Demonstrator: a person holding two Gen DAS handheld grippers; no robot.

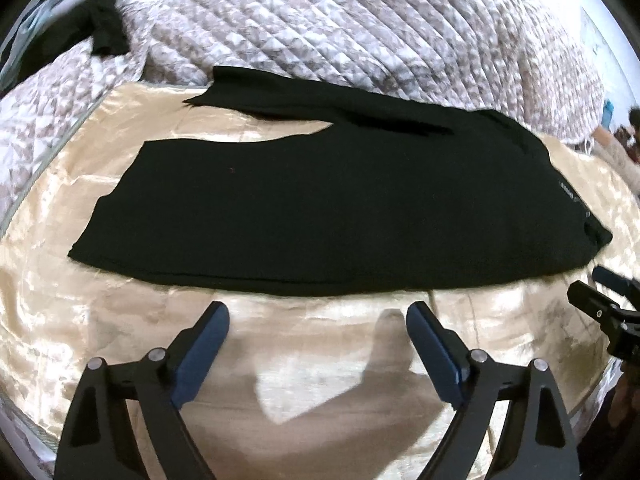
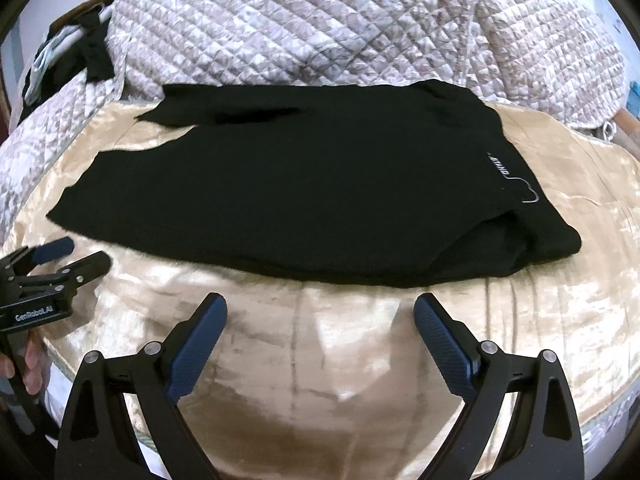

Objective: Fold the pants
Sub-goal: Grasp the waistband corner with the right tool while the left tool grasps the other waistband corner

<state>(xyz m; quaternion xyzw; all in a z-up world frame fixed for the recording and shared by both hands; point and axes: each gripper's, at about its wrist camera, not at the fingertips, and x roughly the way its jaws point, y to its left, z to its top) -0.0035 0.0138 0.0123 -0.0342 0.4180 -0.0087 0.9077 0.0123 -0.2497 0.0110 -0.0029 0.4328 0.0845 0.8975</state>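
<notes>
Left gripper (image 1: pixel 318 316) (agape) near pants (image 1: pixel 320 208)

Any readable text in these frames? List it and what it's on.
"GenRobot.AI": white print on the body of the left gripper, seen in the right wrist view.
White logo lettering on the black pants near the waistband: too small and tilted to read for sure.
Nothing else readable.

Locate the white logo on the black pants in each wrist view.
Left wrist: the white logo sits at right of centre, blurred, near the pants' waist end.
Right wrist: the logo is right of centre, clearer.
Shared landmark: the quilted blanket behind the pants.
</notes>
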